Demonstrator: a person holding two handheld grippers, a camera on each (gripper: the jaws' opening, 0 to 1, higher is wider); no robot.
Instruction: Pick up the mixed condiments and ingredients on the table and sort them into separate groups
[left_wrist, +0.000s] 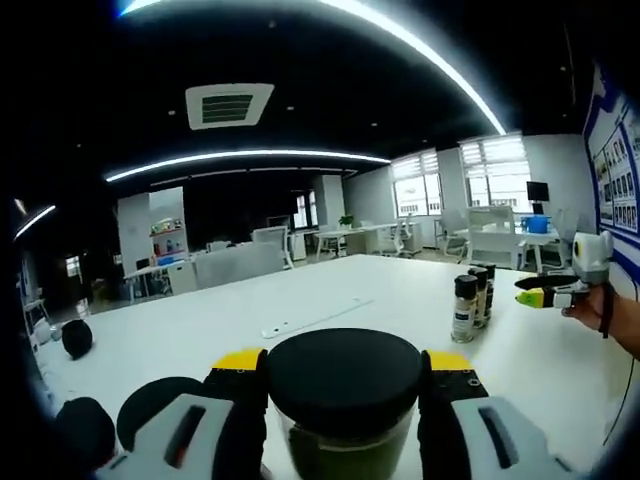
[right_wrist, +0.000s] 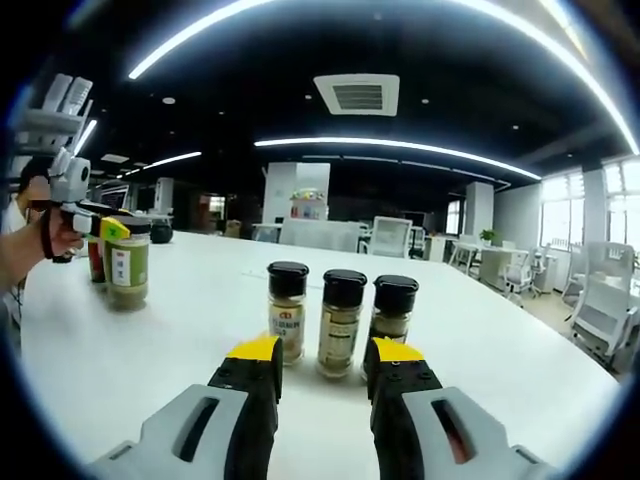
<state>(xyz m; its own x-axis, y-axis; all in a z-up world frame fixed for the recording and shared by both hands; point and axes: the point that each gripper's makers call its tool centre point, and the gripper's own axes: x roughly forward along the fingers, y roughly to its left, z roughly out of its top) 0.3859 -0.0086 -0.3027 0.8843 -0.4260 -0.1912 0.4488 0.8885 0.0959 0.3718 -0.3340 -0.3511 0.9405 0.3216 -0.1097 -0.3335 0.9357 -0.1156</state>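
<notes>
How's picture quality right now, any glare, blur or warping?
Left gripper view: fisheye bends ceiling light strips into arcs; black-lidded jar between the jaws looms large and soft. Right gripper view: three spice bottles sharp, white table bright, windows washed out.

In the left gripper view the green-filled jar (left_wrist: 345, 420) between the jaws ran off the bottom edge, its base unseen, and its black lid hid the surface just ahead. The three spice bottles (left_wrist: 472, 298) overlapped, the far two mostly covered; their labels were too small to read. In the right gripper view the left gripper (right_wrist: 112, 228) hid part of the jar, and a red-labelled container (right_wrist: 96, 260) behind it was largely covered. The small print on the nearest bottle (right_wrist: 341, 325) was illegible.
</notes>
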